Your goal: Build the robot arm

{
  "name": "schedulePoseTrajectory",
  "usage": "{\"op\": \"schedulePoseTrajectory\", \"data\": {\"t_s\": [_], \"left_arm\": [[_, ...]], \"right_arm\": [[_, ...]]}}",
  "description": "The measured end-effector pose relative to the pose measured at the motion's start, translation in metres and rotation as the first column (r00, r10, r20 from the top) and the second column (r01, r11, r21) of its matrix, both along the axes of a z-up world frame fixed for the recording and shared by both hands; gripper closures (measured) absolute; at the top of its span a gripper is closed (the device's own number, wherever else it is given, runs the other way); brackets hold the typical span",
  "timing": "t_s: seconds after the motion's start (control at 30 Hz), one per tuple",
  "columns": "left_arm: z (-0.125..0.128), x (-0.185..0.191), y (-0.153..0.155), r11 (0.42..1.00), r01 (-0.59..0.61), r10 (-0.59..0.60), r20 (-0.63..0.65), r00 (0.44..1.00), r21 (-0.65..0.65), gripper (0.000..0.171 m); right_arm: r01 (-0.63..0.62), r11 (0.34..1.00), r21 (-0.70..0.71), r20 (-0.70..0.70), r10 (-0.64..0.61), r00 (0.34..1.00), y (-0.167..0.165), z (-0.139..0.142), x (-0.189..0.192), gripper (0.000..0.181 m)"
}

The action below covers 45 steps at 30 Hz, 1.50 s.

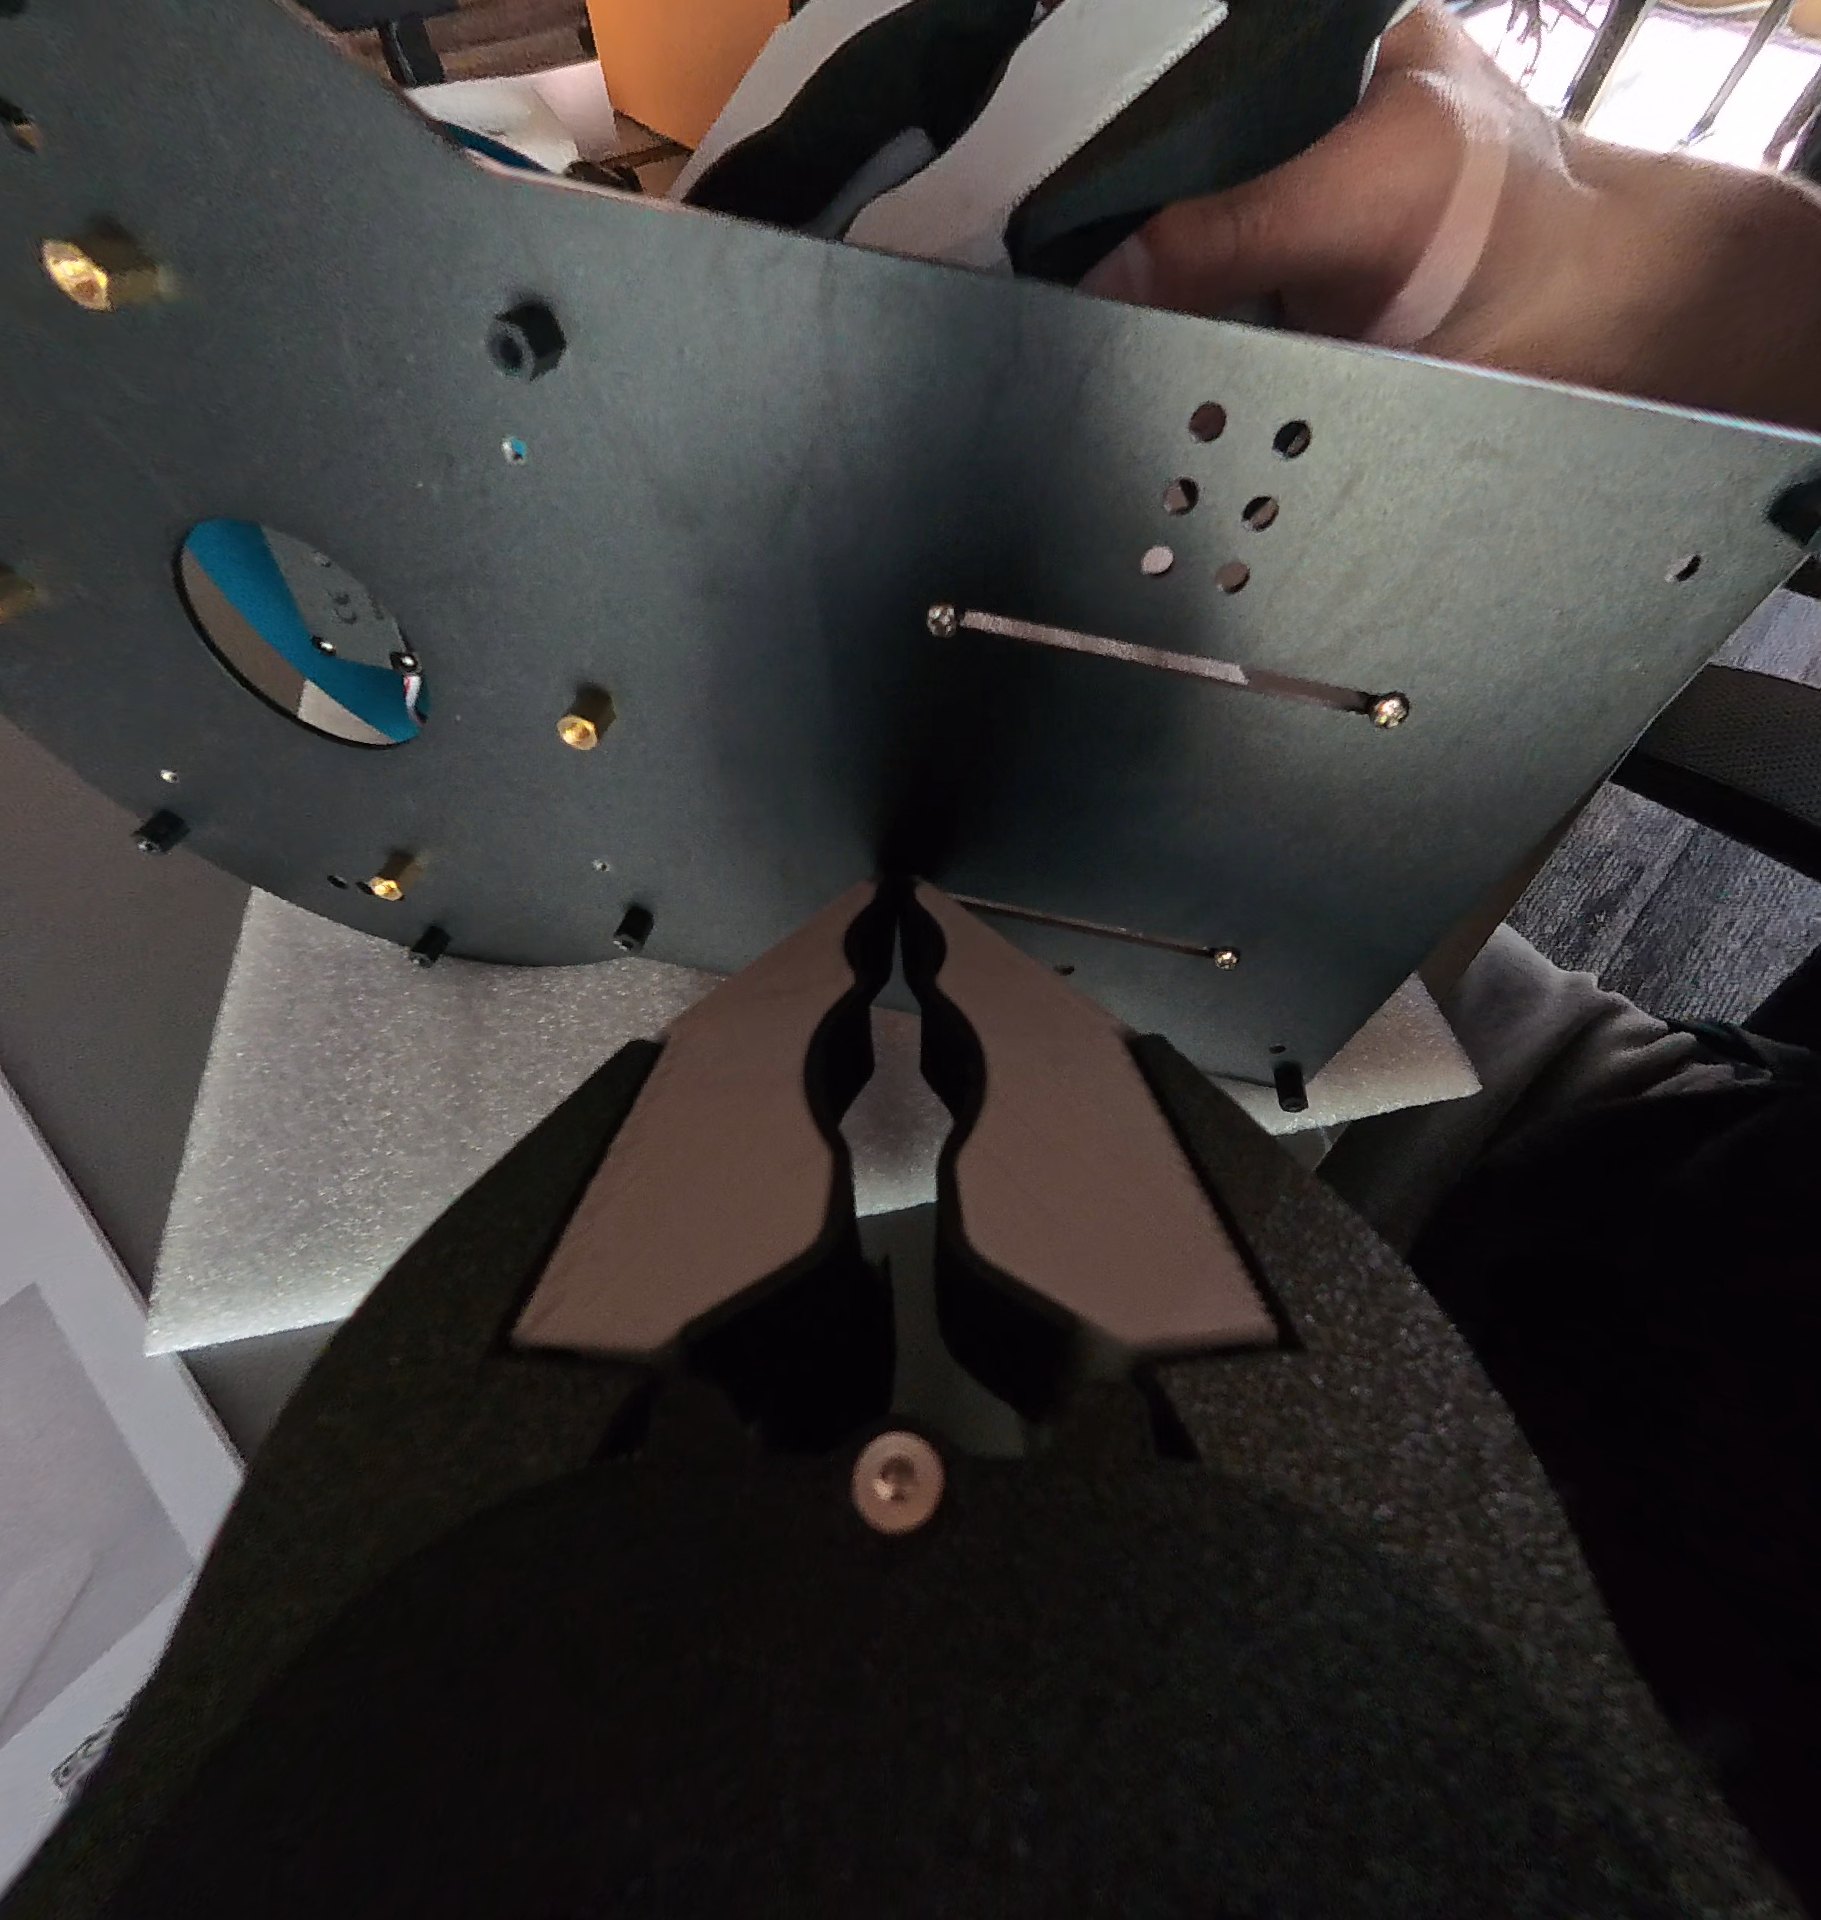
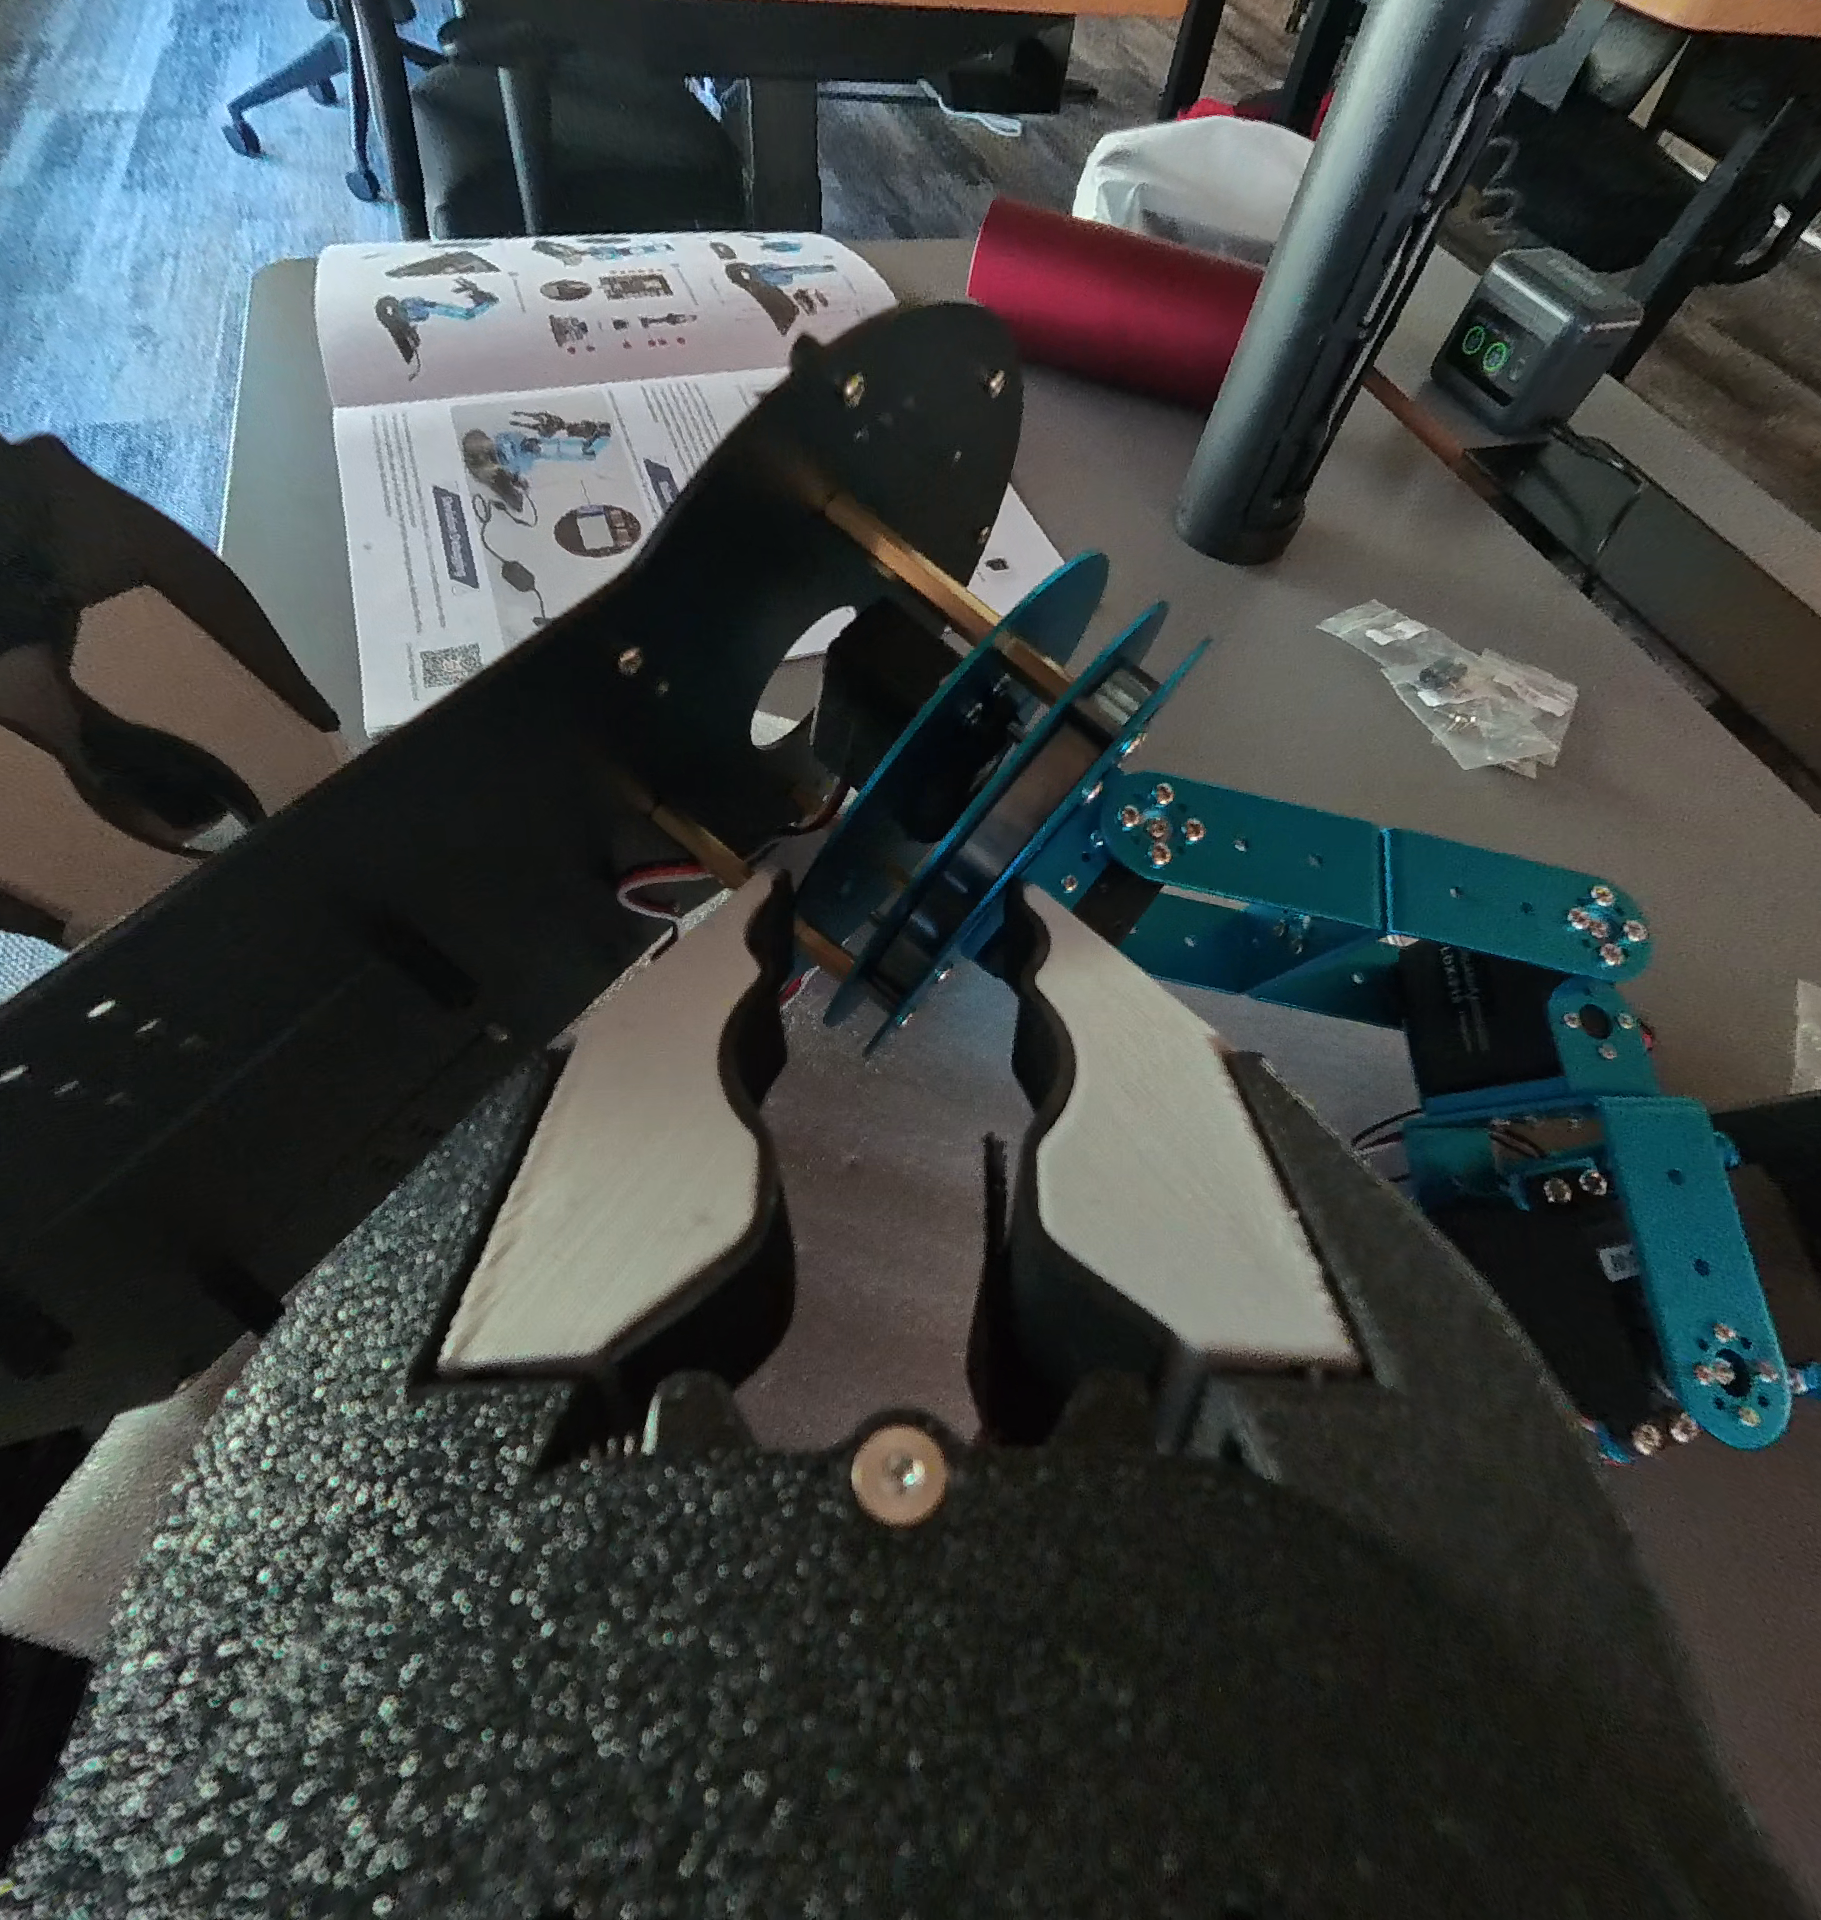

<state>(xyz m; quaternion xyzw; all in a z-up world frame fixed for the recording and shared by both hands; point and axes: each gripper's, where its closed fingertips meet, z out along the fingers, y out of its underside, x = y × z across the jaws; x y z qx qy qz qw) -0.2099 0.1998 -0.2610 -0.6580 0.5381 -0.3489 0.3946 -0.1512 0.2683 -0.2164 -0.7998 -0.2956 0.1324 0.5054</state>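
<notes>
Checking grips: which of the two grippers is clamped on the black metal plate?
The left gripper: its jaws pinch the black metal base plate's edge. The right gripper hangs open.

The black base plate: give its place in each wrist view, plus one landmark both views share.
Left wrist view: the black base plate fills the upper half, tilted, its lower edge clamped in the left gripper.
Right wrist view: it runs from lower left to upper centre, left of the open right gripper.
Shared landmark: the plate's large round hole.
</notes>
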Motion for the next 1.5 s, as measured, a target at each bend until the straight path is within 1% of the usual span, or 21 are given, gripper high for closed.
{"op": "schedulePoseTrajectory", "data": {"t_s": [0.07,0.13,0.47,0.57,0.63,0.7,0.73,0.77,0.83,0.9,0.97,1.0,1.03,1.1,1.17,1.23,1.3,1.4,1.47,1.5], "left_arm": [[0.000,0.000,0.000,1.000,-0.003,0.003,0.008,1.000,-0.007,0.171],[0.000,0.000,0.000,1.000,-0.005,0.005,0.010,1.000,-0.007,0.171],[0.001,-0.003,0.001,1.000,-0.003,0.004,0.041,0.999,-0.017,0.171],[0.001,-0.001,0.002,1.000,-0.009,0.010,0.044,0.999,-0.019,0.171],[0.000,0.000,0.001,1.000,-0.006,0.006,0.034,0.999,-0.001,0.171],[0.000,0.001,0.001,1.000,-0.005,0.004,0.023,1.000,0.016,0.171],[0.000,0.001,0.001,1.000,-0.006,0.006,0.021,1.000,0.021,0.171],[0.000,0.001,0.001,1.000,-0.008,0.007,0.018,1.000,0.026,0.171],[-0.001,0.000,0.001,1.000,-0.010,0.010,0.013,1.000,0.028,0.171],[-0.001,0.000,0.001,1.000,-0.014,0.013,0.012,1.000,0.026,0.171],[-0.001,0.001,0.000,1.000,-0.013,0.013,0.015,1.000,0.020,0.171],[0.000,0.001,0.000,1.000,-0.012,0.012,0.019,1.000,0.016,0.171],[0.000,0.001,0.000,1.000,-0.011,0.011,0.023,1.000,0.011,0.171],[0.000,0.001,0.001,1.000,-0.006,0.006,0.029,1.000,-0.003,0.171],[0.000,0.001,0.001,1.000,0.002,-0.002,0.029,1.000,-0.007,0.171],[-0.001,0.001,0.000,1.000,0.012,-0.012,0.028,1.000,0.000,0.171],[-0.001,0.000,0.000,1.000,0.022,-0.022,0.020,1.000,0.009,0.171],[-0.005,-0.002,0.002,0.999,0.020,-0.020,-0.005,1.000,0.030,0.168],[-0.007,-0.003,0.002,0.999,0.020,-0.020,-0.017,1.000,0.036,0.167],[-0.008,-0.004,0.001,0.999,0.021,-0.021,-0.017,1.000,0.034,0.167]], "right_arm": [[-0.002,1.000,-0.003,-0.019,0.002,1.000,0.000,0.000,0.000,0.144],[-0.005,1.000,0.009,0.001,0.005,1.000,0.001,0.001,-0.001,0.145],[-0.028,0.999,-0.023,0.046,0.029,0.998,0.004,0.003,-0.008,0.145],[-0.037,0.998,-0.042,-0.007,0.036,0.999,0.007,0.002,-0.007,0.145],[-0.047,0.999,-0.020,-0.012,0.047,0.999,0.007,0.000,-0.006,0.144],[-0.088,0.996,0.007,-0.025,0.089,0.996,0.005,-0.002,-0.006,0.140],[-0.114,0.993,0.021,-0.020,0.114,0.993,0.003,-0.005,-0.003,0.141],[-0.103,0.994,0.026,0.000,0.103,0.995,0.003,-0.009,0.005,0.142],[-0.153,0.988,0.003,0.004,0.153,0.988,-0.009,-0.016,0.014,0.138],[-0.215,0.976,-0.028,-0.047,0.214,0.976,-0.028,-0.017,0.015,0.132],[-0.280,0.959,-0.038,-0.165,0.271,0.948,-0.054,-0.007,0.011,0.128],[-0.335,0.941,-0.051,-0.263,0.311,0.913,-0.072,0.002,0.004,0.120],[-0.386,0.920,-0.073,-0.355,0.337,0.872,-0.090,0.008,-0.001,0.116],[-0.419,0.905,-0.079,-0.461,0.339,0.820,-0.116,0.017,-0.002,0.118],[-0.378,0.923,-0.074,-0.494,0.296,0.818,-0.132,0.016,-0.001,0.120],[-0.344,0.933,-0.103,-0.509,0.248,0.824,-0.148,0.007,-0.006,0.119],[-0.295,0.948,-0.121,-0.485,0.203,0.851,-0.157,-0.005,-0.013,0.119],[-0.186,0.974,-0.128,-0.393,0.122,0.911,-0.157,-0.022,-0.022,0.119],[-0.138,0.982,-0.127,-0.354,0.085,0.931,-0.155,-0.029,-0.031,0.118],[-0.095,0.987,-0.130,-0.332,0.047,0.942,-0.152,-0.032,-0.033,0.119]]}}
